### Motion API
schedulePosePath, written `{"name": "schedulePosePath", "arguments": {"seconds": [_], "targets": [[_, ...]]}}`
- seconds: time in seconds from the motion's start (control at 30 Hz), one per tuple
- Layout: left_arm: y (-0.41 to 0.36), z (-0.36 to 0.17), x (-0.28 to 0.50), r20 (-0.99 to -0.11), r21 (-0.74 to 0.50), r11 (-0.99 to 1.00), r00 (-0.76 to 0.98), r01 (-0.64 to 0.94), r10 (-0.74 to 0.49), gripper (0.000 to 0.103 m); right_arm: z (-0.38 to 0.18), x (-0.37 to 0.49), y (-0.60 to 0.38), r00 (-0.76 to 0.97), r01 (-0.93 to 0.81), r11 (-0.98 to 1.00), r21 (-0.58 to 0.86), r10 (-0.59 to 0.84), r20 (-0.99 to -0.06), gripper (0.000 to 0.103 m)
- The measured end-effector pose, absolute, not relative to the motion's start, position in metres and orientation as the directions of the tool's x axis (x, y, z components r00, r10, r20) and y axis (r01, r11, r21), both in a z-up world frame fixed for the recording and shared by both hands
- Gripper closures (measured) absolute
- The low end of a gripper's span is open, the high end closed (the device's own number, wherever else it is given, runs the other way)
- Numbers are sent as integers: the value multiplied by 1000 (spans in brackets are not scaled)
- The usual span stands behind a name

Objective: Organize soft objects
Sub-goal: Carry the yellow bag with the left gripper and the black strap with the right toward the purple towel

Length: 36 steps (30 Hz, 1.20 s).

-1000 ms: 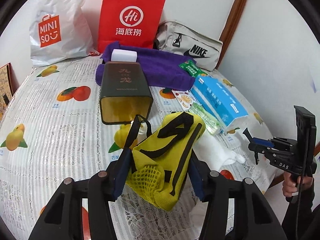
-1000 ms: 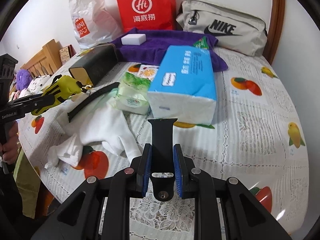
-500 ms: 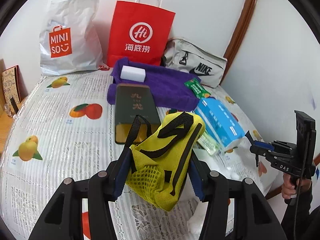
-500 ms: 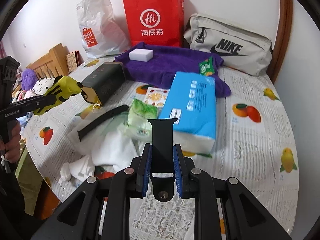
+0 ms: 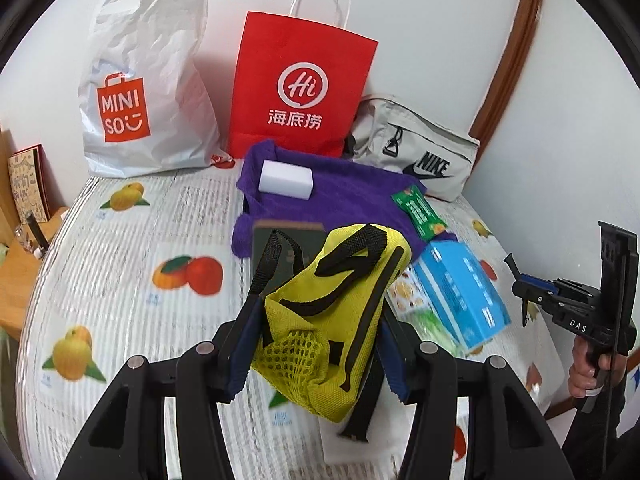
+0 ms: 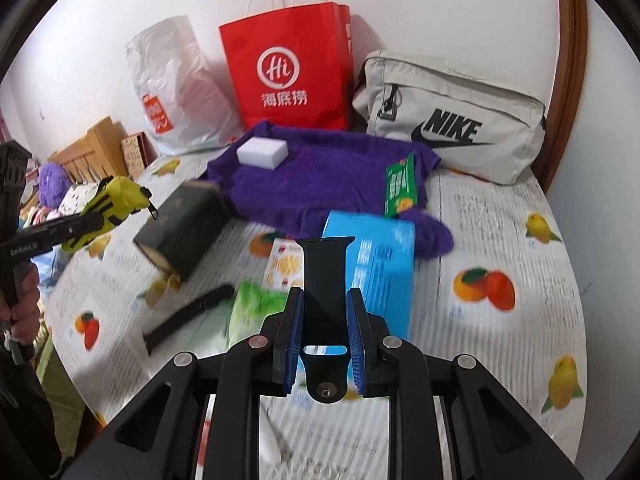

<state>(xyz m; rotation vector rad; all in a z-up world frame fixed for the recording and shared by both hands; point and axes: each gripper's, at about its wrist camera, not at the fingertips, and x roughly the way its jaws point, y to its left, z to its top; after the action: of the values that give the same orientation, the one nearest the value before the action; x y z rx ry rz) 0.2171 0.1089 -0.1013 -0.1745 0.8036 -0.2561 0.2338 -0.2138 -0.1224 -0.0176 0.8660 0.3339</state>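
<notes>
My left gripper (image 5: 316,312) is shut on a yellow mesh pouch (image 5: 332,320) with black straps and holds it above the table. It also shows at the left of the right wrist view (image 6: 116,200). My right gripper (image 6: 324,308) is shut on a black watch strap (image 6: 326,276) and holds it above the table. A purple towel (image 6: 320,184) lies at the back with a white sponge (image 6: 262,152) on it. A second black strap (image 6: 188,312) lies on the cloth.
A dark green box (image 6: 180,232), a blue tissue pack (image 6: 384,272), a green wipes pack (image 6: 248,312) and a green sachet (image 6: 400,188) lie mid-table. A white Miniso bag (image 5: 140,100), a red paper bag (image 5: 300,84) and a grey Nike bag (image 5: 416,152) stand at the back wall.
Both grippers have risen and pulled back from the table, each still holding its object. The items on the table look farther below.
</notes>
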Motion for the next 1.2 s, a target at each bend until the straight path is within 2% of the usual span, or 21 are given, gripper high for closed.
{"name": "schedulePosePath", "arguments": {"seconds": [0.6,1.2], "targets": [[88,-101,324,-718,-255,955,632,153,-293,51,-111,339,-201,622,-289,948,130,290,-728,82],[72,-133,406,-758,-288,948,573,137,-313,51,-165,438,-203,516,-265,958,111,238,-823,82]]}}
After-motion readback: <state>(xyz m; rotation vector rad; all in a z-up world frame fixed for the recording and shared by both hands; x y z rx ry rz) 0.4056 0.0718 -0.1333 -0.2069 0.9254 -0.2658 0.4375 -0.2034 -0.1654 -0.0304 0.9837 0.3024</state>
